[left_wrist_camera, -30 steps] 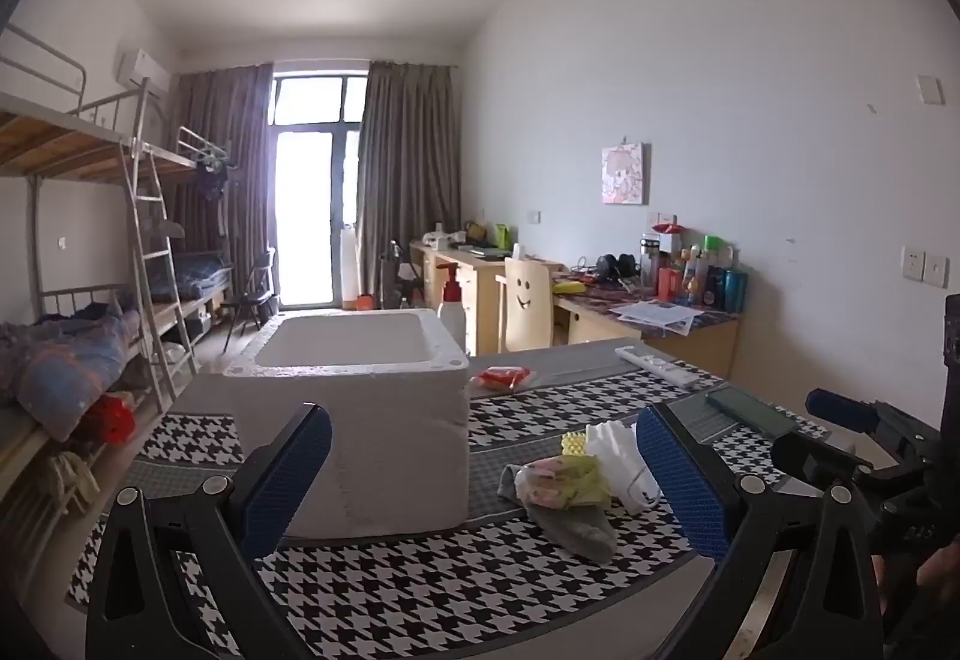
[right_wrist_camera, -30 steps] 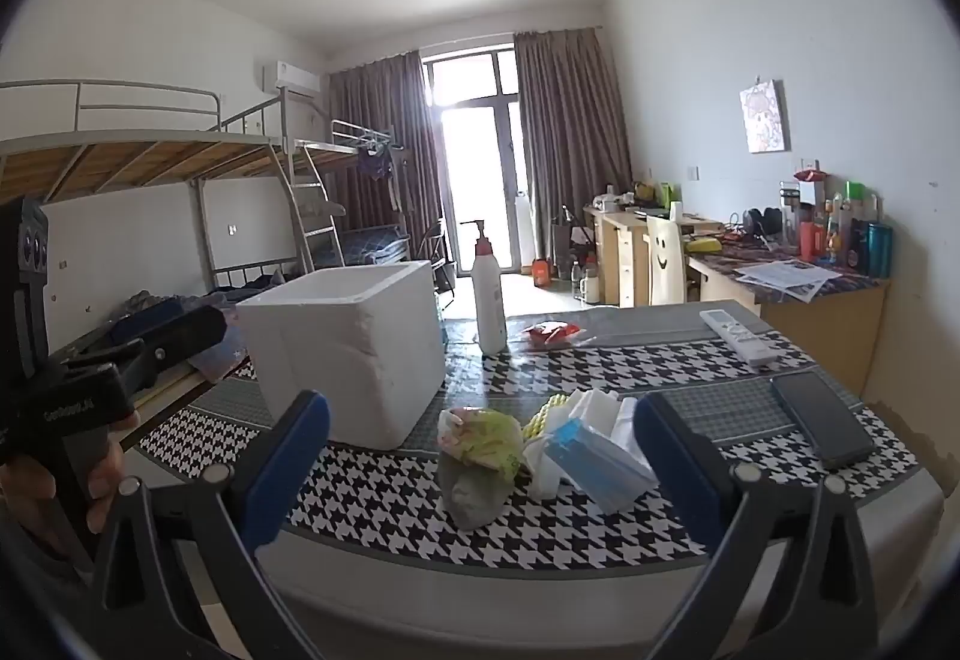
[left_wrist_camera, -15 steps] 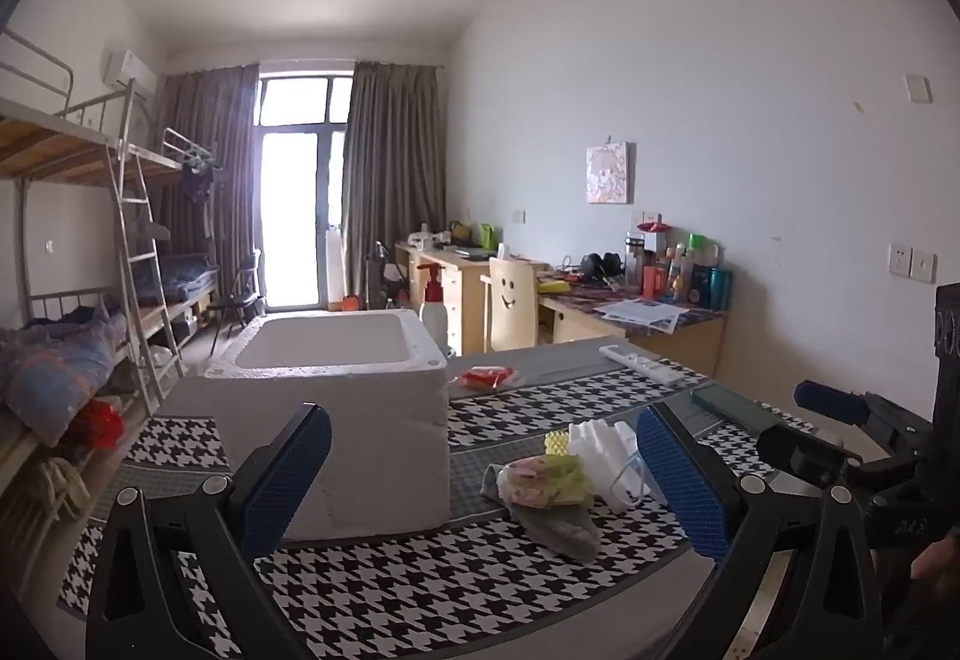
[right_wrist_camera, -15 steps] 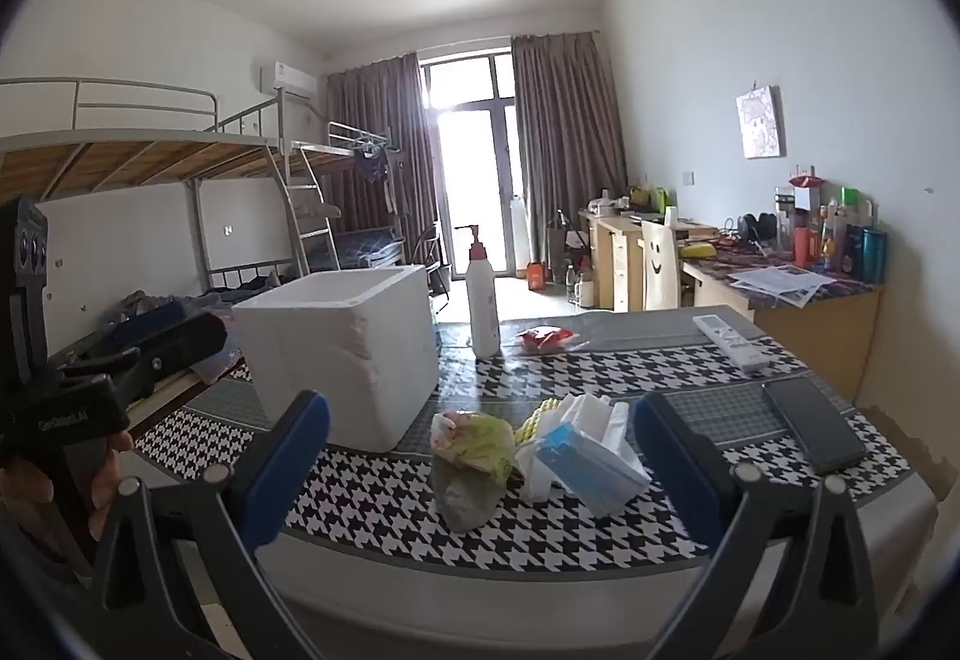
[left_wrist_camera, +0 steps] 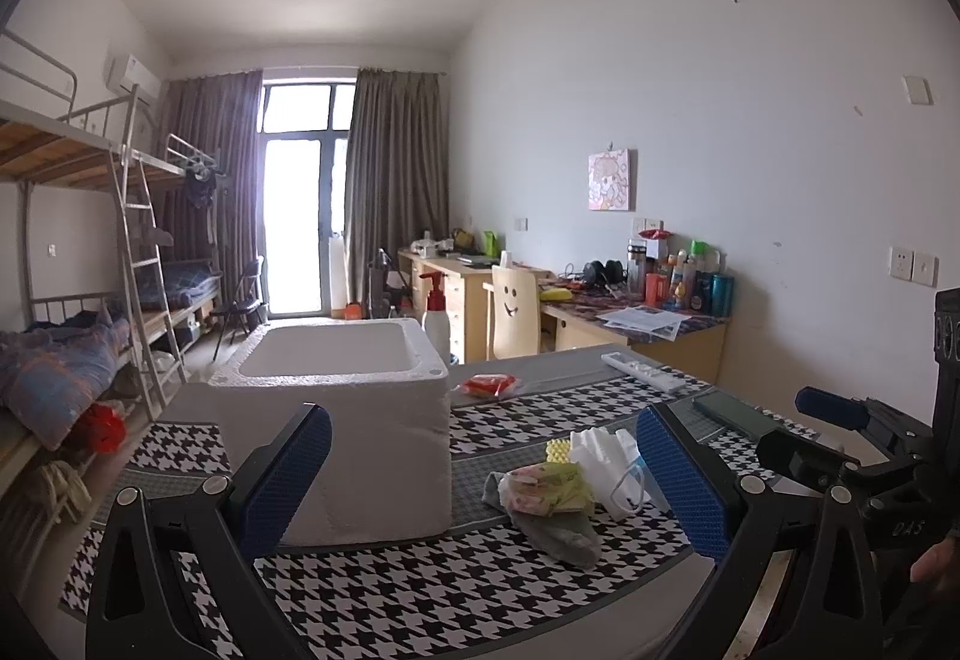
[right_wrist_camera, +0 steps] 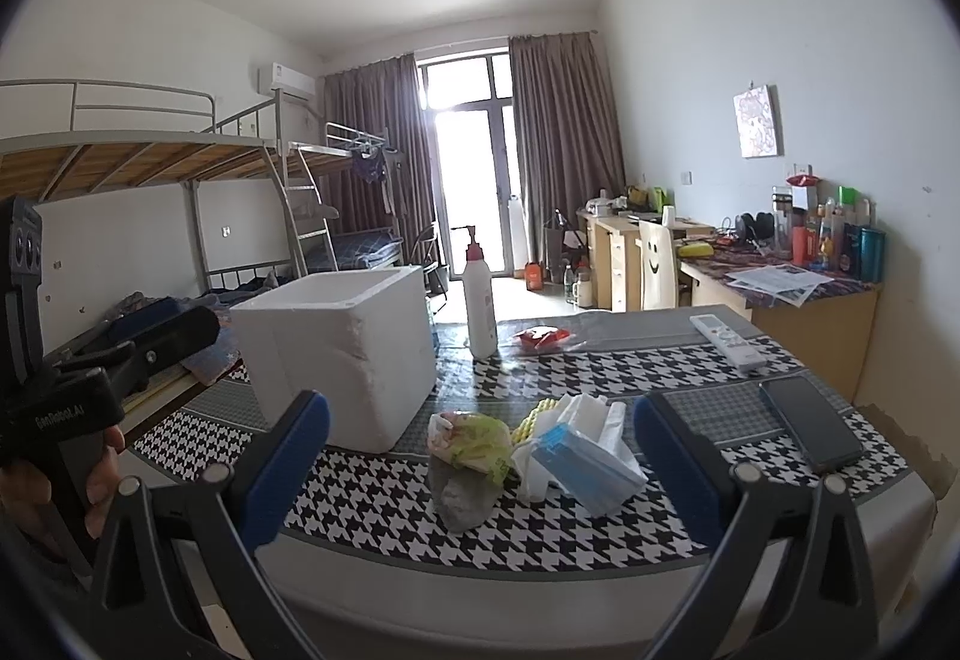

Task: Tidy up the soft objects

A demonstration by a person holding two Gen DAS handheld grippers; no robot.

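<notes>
A pile of soft things lies on the houndstooth table: a grey sock (left_wrist_camera: 555, 531) (right_wrist_camera: 462, 492) under a crumpled yellow-green cloth (left_wrist_camera: 549, 486) (right_wrist_camera: 474, 435), a yellow sponge (left_wrist_camera: 557, 450) (right_wrist_camera: 534, 414), white foam pieces (left_wrist_camera: 597, 447) (right_wrist_camera: 585, 411) and a blue face mask (right_wrist_camera: 585, 465). Left of the pile stands an open white foam box (left_wrist_camera: 342, 414) (right_wrist_camera: 345, 354). My left gripper (left_wrist_camera: 480, 480) is open, held above the table's near edge before the box and pile. My right gripper (right_wrist_camera: 480, 471) is open too, facing the pile with nothing between its fingers.
Behind the pile are a pump bottle (right_wrist_camera: 480, 300), a red packet (right_wrist_camera: 540, 339), a remote (right_wrist_camera: 726, 339) and a dark phone (right_wrist_camera: 810, 423). The table's front edge (right_wrist_camera: 540, 570) is close to both grippers. Bunk beds stand left, desks along the right wall.
Both views have shifted slightly; the left gripper's view has swung a little so the box and pile sit differently. Both grippers stay open and nothing on the table has moved.
</notes>
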